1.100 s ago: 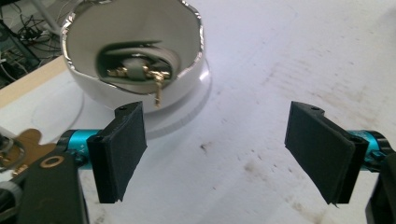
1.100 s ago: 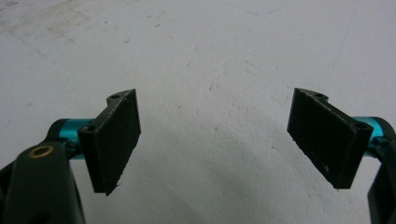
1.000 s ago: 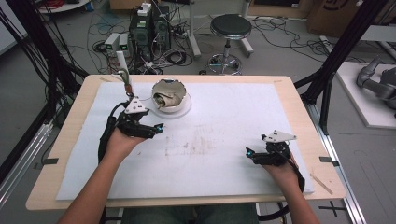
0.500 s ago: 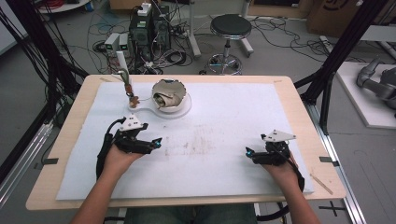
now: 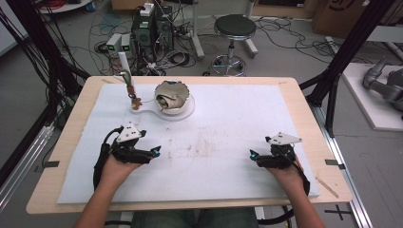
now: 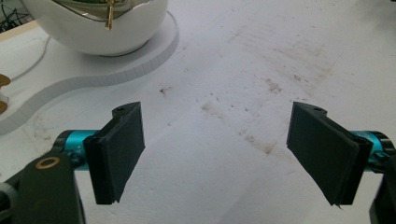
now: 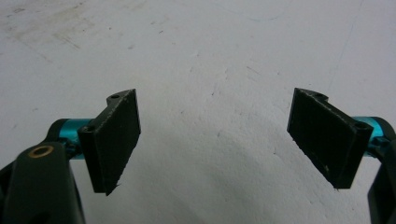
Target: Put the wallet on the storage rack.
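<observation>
A round white bowl (image 5: 174, 96) sits upright on a flat white stand (image 5: 159, 112) with a curvy edge. The bowl has crumpled brownish stuff inside (it is hard to tell what). It lies ahead of the left gripper (image 5: 153, 153) fingers (image 6: 119, 149), a bit to their left, not touching them, and well apart from the right gripper (image 5: 254, 155).
</observation>
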`<state>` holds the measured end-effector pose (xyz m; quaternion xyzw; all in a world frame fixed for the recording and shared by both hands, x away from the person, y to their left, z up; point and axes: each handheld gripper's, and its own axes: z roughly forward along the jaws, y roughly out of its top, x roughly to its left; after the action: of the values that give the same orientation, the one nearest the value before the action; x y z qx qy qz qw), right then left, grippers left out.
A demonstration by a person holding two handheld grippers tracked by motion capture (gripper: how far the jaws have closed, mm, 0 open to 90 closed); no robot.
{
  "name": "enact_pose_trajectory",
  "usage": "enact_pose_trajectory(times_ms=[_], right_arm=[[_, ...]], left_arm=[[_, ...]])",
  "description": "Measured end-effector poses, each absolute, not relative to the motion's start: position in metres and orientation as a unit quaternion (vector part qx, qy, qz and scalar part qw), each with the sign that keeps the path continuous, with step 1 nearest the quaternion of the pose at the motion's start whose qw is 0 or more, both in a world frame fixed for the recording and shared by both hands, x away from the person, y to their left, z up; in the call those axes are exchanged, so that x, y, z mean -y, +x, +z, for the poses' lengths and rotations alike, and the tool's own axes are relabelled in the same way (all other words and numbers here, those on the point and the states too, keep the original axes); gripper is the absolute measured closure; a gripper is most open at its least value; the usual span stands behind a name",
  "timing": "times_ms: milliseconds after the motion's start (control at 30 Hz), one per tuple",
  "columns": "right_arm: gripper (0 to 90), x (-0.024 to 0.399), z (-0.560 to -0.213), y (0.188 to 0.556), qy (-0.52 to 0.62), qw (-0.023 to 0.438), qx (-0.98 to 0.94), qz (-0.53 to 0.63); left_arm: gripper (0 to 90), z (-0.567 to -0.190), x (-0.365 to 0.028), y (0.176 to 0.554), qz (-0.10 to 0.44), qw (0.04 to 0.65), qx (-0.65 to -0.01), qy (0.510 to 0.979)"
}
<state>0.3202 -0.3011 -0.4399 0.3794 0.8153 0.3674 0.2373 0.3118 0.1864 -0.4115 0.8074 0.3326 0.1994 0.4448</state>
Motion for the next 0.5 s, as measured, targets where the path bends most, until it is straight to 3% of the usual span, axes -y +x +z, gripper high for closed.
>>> enact_pose_trajectory(times_ms=[500], right_arm=[[17.5, 0.2997, -0.4394, 0.3278, 0.384, 0.238, -0.814, 0.364]], left_arm=[[19.1, -0.4197, -0.1965, 0.3095, 0.191, 0.436, -0.337, 0.813]])
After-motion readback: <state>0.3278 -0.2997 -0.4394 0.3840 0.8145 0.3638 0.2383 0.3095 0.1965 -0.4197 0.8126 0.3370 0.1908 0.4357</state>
